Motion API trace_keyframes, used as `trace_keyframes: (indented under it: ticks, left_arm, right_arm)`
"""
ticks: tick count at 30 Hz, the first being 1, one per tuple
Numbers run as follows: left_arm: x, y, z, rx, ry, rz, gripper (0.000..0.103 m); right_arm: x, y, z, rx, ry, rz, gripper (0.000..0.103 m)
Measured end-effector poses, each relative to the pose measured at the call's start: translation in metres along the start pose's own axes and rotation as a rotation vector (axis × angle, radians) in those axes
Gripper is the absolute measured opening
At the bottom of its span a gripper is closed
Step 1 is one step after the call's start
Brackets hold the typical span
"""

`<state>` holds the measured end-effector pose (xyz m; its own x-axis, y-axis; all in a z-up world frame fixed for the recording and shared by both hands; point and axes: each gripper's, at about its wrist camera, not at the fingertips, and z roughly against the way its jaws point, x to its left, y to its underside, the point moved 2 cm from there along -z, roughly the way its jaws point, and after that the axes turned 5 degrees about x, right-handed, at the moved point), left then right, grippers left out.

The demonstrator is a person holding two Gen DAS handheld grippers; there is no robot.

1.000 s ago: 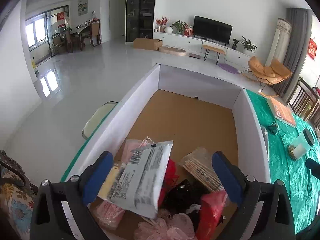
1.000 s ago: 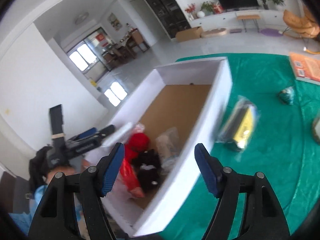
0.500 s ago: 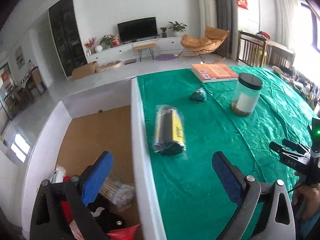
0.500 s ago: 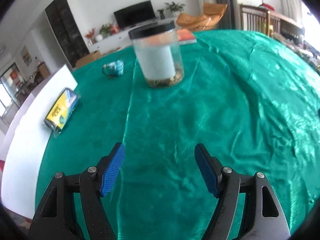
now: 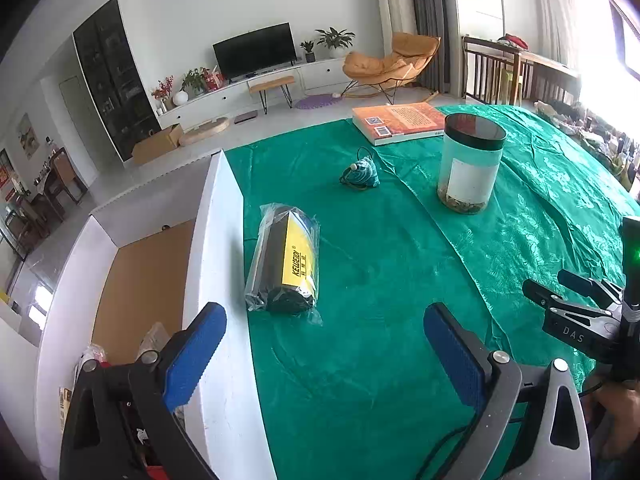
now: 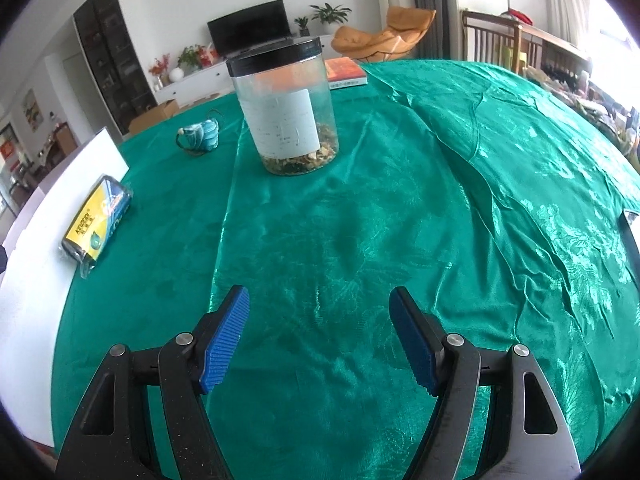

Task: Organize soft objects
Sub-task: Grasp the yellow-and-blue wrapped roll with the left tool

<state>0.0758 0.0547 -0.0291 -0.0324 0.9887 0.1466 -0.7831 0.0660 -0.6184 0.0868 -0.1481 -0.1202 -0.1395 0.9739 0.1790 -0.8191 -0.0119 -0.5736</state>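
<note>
A: Where are we in the sorting? Both pairs of jaws stand wide apart with nothing between them: the left gripper (image 5: 324, 344) hangs over the box's near wall and the cloth beside it, and the right gripper (image 6: 320, 336) points across bare green cloth on the bench (image 6: 500, 200).

B: So we are between picks, I'd say. The white box (image 5: 216, 240) already has several soft packets in its near corner, just behind the left jaws, though we see only scraps of them. Two soft things are left out on the cloth.

A: The wrapped roll (image 5: 286, 264), black with a yellow label in clear plastic, lies just beside the box's outer wall. The small teal pouch (image 5: 360, 174) sits farther back, between the roll and the jar (image 5: 470, 168).

B: The roll is nearer our left gripper, so we judge it the next pick. The jar and the orange book (image 5: 404, 122) are hard things; we leave them.

A: What does the move ask of us?

B: We'd bring the left jaws forward and down over the roll, set across its narrow width, not along its length. The plastic wrap looks loose and slippery, so we should close on the body, not on the crimped ends.

A: And the wall is close alongside.

B: Yes, the inner finger needs room there before we close, then a short lift over the wall.
</note>
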Motion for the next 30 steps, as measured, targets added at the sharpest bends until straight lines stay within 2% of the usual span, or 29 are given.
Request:
trace_keyframes:
  ticks: [5, 9, 11, 13, 15, 19, 21, 25, 30]
  left_arm:
    - [-0.005, -0.015, -0.022, 0.072, 0.09, -0.013, 0.099]
    - [0.001, -0.053, -0.052, 0.104, 0.083, 0.008, 0.099]
    - [0.005, -0.068, -0.071, 0.133, 0.061, 0.035, 0.099]
    - [0.005, -0.076, -0.088, 0.148, 0.028, 0.017, 0.099]
    - [0.003, -0.078, -0.111, 0.177, -0.034, -0.01, 0.099]
    - [0.009, -0.071, -0.147, 0.24, -0.104, 0.007, 0.099]
    - [0.012, -0.066, -0.16, 0.271, -0.112, 0.014, 0.099]
    - [0.006, -0.057, -0.176, 0.325, -0.192, -0.048, 0.103]
    - [0.011, -0.054, -0.176, 0.346, -0.131, -0.028, 0.102]
  right_arm:
    - [0.0, 0.0, -0.003, 0.012, -0.007, -0.004, 0.075]
    - [0.0, 0.001, -0.005, 0.022, -0.012, -0.007, 0.075]
    - [-0.001, 0.001, -0.006, 0.028, -0.015, -0.009, 0.075]
    - [-0.001, 0.002, -0.007, 0.032, -0.02, -0.014, 0.075]
    - [-0.002, 0.002, -0.007, 0.035, -0.028, -0.019, 0.075]
    - [-0.002, 0.002, -0.006, 0.035, -0.037, -0.021, 0.075]
    - [-0.001, 0.002, -0.006, 0.034, -0.041, -0.02, 0.075]
    - [0.0, 0.002, -0.005, 0.033, -0.05, -0.02, 0.075]
    - [-0.003, 0.001, -0.003, 0.024, -0.058, -0.032, 0.075]
